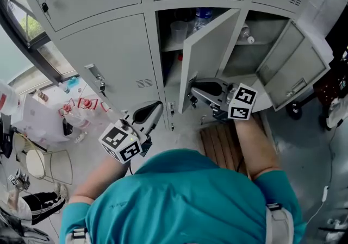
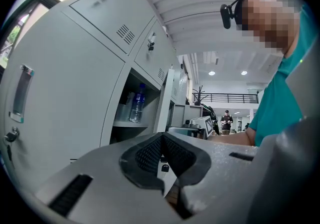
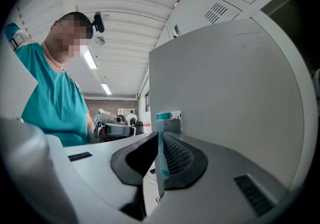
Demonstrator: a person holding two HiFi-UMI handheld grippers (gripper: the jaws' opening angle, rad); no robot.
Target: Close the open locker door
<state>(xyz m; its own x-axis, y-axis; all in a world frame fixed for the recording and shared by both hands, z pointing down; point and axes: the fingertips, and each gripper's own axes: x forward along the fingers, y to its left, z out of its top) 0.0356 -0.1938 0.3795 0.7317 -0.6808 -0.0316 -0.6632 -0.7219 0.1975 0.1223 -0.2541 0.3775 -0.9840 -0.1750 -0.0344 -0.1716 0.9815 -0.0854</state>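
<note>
The open grey locker door (image 1: 209, 52) stands swung out from the middle locker, which holds a water bottle (image 1: 201, 17) and a plastic cup (image 1: 178, 31). My right gripper (image 1: 192, 89) is at the door's free edge, low down. In the right gripper view the thin edge with its teal strip (image 3: 161, 143) sits pinched between the two black pads, and the door's flat face (image 3: 225, 83) fills the right side; my right gripper (image 3: 160, 135) is shut on it. My left gripper (image 1: 156, 107) hovers before the closed locker to the left. Its pads meet with nothing between them, so my left gripper (image 2: 162, 139) is shut.
A second locker door (image 1: 296, 66) hangs open further right, with a bottle (image 1: 246, 33) on that locker's shelf. A wooden slat board (image 1: 220, 145) lies on the floor by my feet. Bags, a stool and shoes (image 1: 41, 202) clutter the floor at the left.
</note>
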